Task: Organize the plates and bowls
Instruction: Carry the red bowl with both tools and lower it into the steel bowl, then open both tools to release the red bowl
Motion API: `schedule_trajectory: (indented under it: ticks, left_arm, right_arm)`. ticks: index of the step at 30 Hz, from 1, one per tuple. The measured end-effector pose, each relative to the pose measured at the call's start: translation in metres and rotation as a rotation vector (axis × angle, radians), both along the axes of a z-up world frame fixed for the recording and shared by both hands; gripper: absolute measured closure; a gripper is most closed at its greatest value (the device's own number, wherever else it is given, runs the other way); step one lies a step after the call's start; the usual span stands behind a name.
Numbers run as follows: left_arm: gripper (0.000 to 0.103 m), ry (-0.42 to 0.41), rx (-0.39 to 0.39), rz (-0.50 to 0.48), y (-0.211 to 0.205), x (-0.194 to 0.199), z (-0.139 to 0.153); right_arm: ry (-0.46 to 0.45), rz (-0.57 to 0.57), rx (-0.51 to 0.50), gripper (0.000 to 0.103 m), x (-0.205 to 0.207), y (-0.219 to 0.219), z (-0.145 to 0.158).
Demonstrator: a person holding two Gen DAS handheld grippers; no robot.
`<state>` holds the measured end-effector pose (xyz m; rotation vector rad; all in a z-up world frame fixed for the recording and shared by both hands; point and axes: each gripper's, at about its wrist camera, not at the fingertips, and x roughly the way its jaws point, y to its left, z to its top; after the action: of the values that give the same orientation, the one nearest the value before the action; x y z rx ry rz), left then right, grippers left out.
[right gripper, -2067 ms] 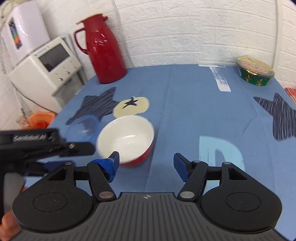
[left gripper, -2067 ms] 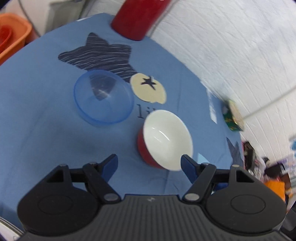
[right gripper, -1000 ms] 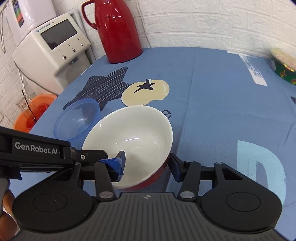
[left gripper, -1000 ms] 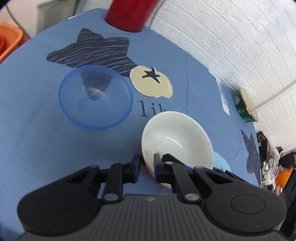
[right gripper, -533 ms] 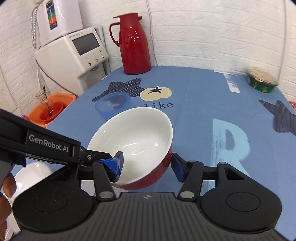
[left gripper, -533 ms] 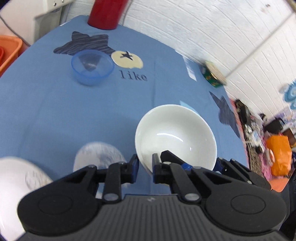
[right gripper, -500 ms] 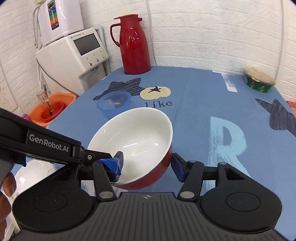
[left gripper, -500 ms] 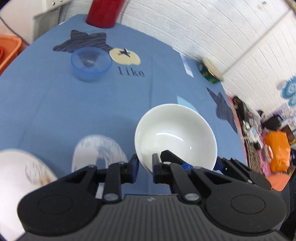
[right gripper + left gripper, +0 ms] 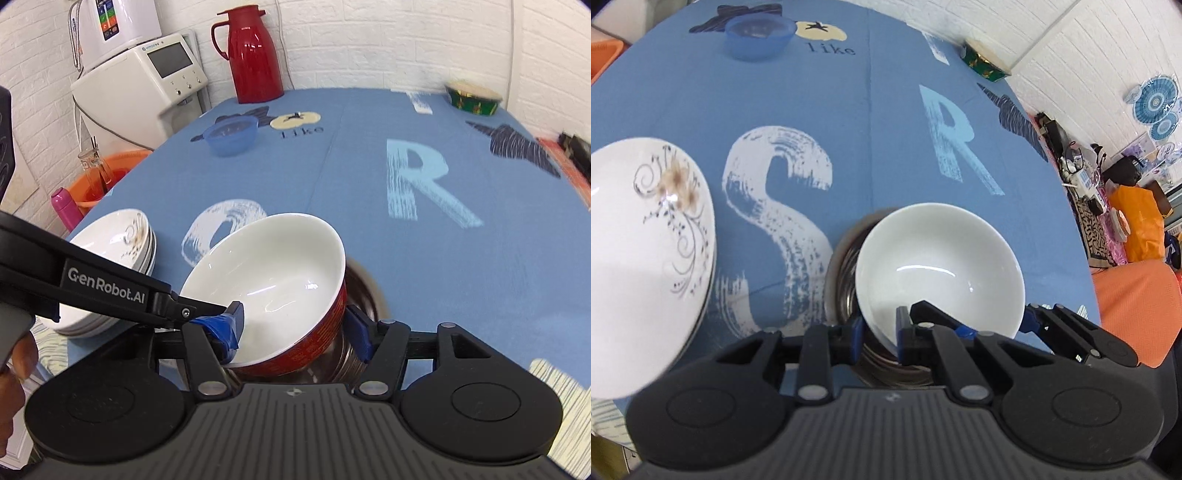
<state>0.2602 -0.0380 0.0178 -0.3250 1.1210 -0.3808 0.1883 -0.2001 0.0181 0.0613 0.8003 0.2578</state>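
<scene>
The red-and-white bowl (image 9: 273, 291) hangs tilted above a steel bowl (image 9: 846, 280) on the blue tablecloth (image 9: 332, 177), gripped from both sides. The left gripper (image 9: 877, 334) pinches its near rim, fingers almost together; the right gripper (image 9: 295, 332) spans the bowl's body, one finger inside, one against the red outer wall. Stacked white plates (image 9: 114, 251) sit to the left; a blue plastic bowl (image 9: 231, 138) stands well apart.
</scene>
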Motion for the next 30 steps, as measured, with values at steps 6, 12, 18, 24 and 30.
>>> schedule_trajectory:
  ticks: [6, 12, 18, 24, 30]
  left_arm:
    - [0.095, -0.009, -0.001, -0.002, 0.002, 0.0, -0.009]
    - [0.086, -0.012, -0.012, 0.004, 0.007, 0.003, -0.008]
    - [0.055, -0.13, -0.032, 0.022, 0.016, -0.005, 0.018]
    - [0.053, -0.178, -0.058, 0.04, 0.032, -0.007, 0.038]
    - [0.049, -0.181, -0.062, 0.072, 0.07, -0.004, 0.044]
  right_arm:
    - [0.02, -0.015, 0.045, 0.057, 0.0, -0.002, -0.014]
    - [0.037, -0.041, 0.056, 0.057, -0.002, -0.003, -0.011]
    - [-0.001, -0.054, 0.034, 0.057, -0.008, -0.003, -0.002]
    - [-0.083, -0.092, 0.055, 0.056, -0.019, -0.013, 0.017]
    - [-0.103, -0.096, 0.18, 0.055, -0.029, -0.026, 0.027]
